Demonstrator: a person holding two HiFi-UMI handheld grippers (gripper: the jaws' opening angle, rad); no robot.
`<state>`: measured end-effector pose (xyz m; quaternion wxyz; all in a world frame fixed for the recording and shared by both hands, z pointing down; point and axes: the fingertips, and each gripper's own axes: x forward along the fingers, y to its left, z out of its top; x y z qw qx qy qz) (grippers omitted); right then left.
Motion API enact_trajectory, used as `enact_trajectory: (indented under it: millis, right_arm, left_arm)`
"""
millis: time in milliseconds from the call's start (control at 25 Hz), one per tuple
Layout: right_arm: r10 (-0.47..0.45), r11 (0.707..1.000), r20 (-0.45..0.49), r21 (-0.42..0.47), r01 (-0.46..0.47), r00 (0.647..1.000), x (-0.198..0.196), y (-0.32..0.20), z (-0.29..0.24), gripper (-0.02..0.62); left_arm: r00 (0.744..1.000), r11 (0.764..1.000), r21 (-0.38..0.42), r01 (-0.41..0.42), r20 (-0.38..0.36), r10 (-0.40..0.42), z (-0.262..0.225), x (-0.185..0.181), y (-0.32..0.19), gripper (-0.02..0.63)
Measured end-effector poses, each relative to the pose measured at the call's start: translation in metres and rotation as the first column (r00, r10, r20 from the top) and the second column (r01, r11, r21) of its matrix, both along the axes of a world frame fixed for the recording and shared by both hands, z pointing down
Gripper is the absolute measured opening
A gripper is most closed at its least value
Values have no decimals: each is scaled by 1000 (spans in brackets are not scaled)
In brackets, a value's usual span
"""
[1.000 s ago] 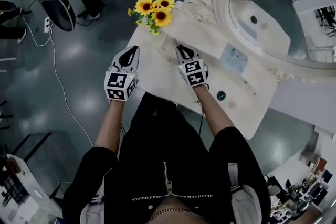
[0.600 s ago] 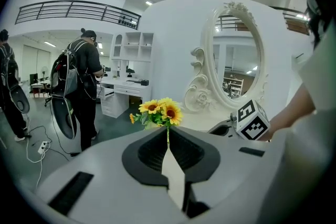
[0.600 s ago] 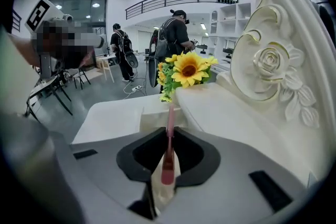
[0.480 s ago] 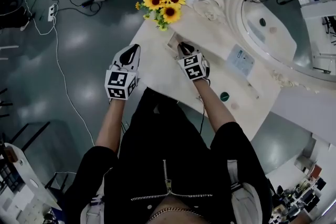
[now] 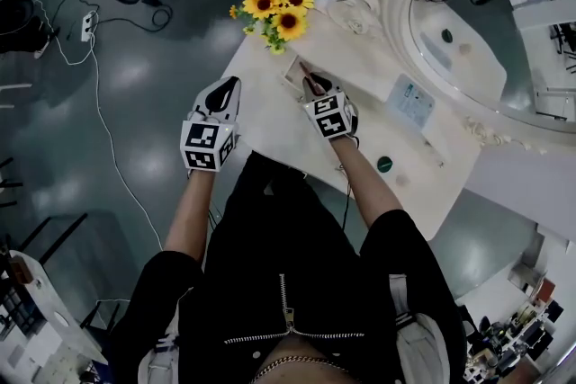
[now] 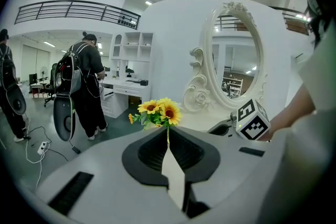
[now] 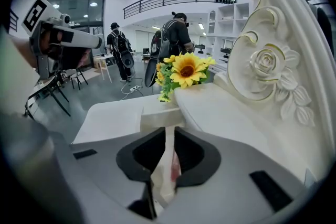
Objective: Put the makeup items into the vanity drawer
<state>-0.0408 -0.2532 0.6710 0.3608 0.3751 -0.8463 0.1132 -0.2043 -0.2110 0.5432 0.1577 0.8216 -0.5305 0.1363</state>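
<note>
Since the slim pinkish makeup item [image 7: 174,168] sits between the jaws of my right gripper [image 7: 169,131], the coming move turns on the small pale box [image 7: 161,114] on the bench [image 7: 220,113]. It lies straight ahead of those jaws and just below their tips, with the sunflowers [image 7: 185,71] just beyond it. I take that box for the drawer compartment. These jaws stand narrowly apart around the item and have just been easing open, though the pads look to be touching it. Its long axis seems to run roughly along the jaws, toward the box. My left gripper [image 6: 168,136] has its jaws together on nothing and hangs off the bench's left edge, so the right is plainly nearer. A dark green round item [image 5: 384,164] waits well apart to the right.
</note>
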Motion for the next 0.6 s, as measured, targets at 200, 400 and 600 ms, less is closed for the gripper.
enact_trajectory:
  millis: [200, 400, 600]
  right_arm:
    - [32, 997, 37, 62, -35, 999, 10, 3, -20, 32]
    - [77, 988, 99, 125, -89, 992, 27, 9, -55, 6]
    - [155, 970, 174, 161, -183, 973, 57, 19, -85, 8]
  left_arm:
    - [999, 999, 12, -35, 2, 35, -7, 10, -3, 29]
    - [996, 995, 33, -95, 4, 94, -15, 30, -9, 29]
    - [987, 985, 55, -162, 8, 161, -24, 56, -13, 29]
